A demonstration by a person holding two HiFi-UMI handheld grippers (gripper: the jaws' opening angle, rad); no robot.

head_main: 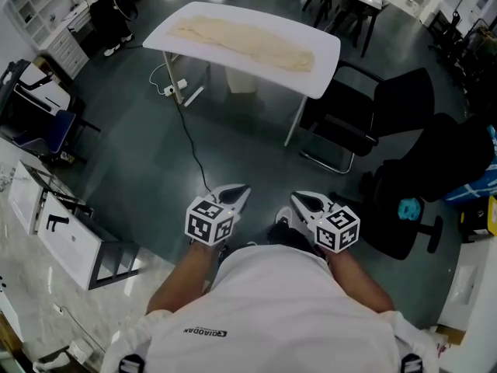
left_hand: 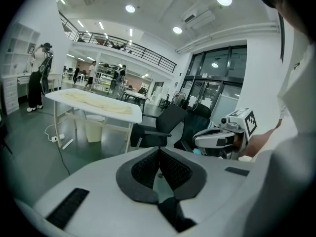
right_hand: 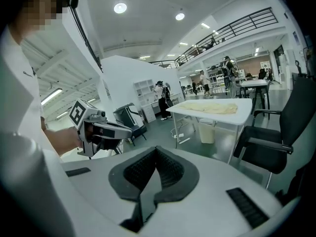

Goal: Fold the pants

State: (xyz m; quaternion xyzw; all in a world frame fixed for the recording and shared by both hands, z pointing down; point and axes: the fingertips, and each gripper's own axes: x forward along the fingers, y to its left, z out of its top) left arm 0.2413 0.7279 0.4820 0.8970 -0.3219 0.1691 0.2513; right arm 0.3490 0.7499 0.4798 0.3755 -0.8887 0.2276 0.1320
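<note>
Pants (head_main: 245, 43) lie well beyond left tongs (head_main: 241, 193) and right tongs (head_main: 300, 200).

I hold my left gripper (head_main: 238, 194) and my right gripper (head_main: 303, 203) side by side, close in front of my white shirt (head_main: 272, 309). Each has its jaws drawn together, and both point out over the dark floor (head_main: 147, 169). Well beyond my fingertips stands a white table (head_main: 326, 72) with the cream pants (head_main: 245, 41) laid out lengthwise on it. Ahead and to the right of my right fingers sits a black chair (head_main: 388, 103). A black cable (head_main: 190, 142) trails across the floor from under the table toward my left fingers.
</note>
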